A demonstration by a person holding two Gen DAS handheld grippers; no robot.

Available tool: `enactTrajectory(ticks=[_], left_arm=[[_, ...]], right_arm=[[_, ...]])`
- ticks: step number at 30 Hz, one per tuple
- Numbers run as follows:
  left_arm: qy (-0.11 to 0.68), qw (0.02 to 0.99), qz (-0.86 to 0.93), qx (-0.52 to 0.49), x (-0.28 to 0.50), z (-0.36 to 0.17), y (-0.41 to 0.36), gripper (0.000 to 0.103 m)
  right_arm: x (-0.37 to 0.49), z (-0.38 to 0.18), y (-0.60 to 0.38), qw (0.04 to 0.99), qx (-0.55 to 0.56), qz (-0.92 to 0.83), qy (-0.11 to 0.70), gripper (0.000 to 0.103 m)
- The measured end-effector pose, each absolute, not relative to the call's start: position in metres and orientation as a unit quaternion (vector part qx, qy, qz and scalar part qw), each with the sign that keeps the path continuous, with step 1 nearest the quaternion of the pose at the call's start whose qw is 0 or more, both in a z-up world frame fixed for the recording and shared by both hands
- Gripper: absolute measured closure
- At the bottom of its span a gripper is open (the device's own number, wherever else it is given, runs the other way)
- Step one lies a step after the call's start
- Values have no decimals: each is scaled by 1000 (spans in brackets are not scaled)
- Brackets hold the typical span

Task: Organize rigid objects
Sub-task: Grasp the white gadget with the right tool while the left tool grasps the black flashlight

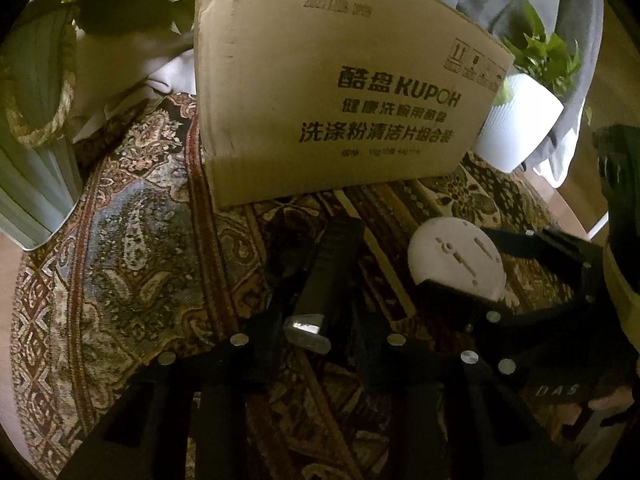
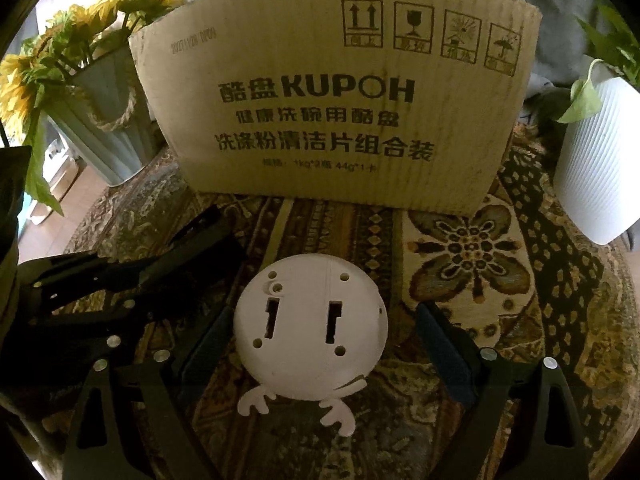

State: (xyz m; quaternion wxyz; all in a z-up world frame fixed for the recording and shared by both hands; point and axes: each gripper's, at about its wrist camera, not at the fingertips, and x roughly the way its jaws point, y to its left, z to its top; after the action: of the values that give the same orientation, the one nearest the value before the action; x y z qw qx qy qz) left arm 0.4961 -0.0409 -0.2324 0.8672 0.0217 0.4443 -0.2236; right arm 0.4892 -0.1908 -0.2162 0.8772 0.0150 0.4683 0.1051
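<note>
Right wrist view shows your right tool (image 2: 320,344) spread wide around a white round plastic disc (image 2: 310,320) with slots, screw holes and two little hand-shaped tabs, lying flat on the patterned woven tabletop (image 2: 460,248) at lower centre; neither dark blue pad (image 2: 444,360) appears to touch it. You look to be at the grasp step: close evenly on the rim, then lift it toward the tall brown cardboard box (image 2: 332,112) standing just behind, probably its destination.

Left wrist view has your left tool (image 1: 316,272) narrowed onto a slim black bar with a silver end (image 1: 316,292) at centre frame; contact looks firm, though what the bar is stays unclear. The box's opening is cut off above, so you cannot see inside. Sunflowers in a pale bucket (image 2: 108,132) and a white ribbed planter (image 2: 600,168) flank it.
</note>
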Motion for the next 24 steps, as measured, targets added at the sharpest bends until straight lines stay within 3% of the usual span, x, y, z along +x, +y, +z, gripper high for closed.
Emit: enactTrajectory(ticks=[3,24], left_arm=[[445,868,-221,9,497,-232,-41,76],[408,901,-148,-1,467,-200,-39,79]], right_arm=[[490,-220,-190,873,22,125,472,29],[474,-190,-203,886,21,133,445,29]])
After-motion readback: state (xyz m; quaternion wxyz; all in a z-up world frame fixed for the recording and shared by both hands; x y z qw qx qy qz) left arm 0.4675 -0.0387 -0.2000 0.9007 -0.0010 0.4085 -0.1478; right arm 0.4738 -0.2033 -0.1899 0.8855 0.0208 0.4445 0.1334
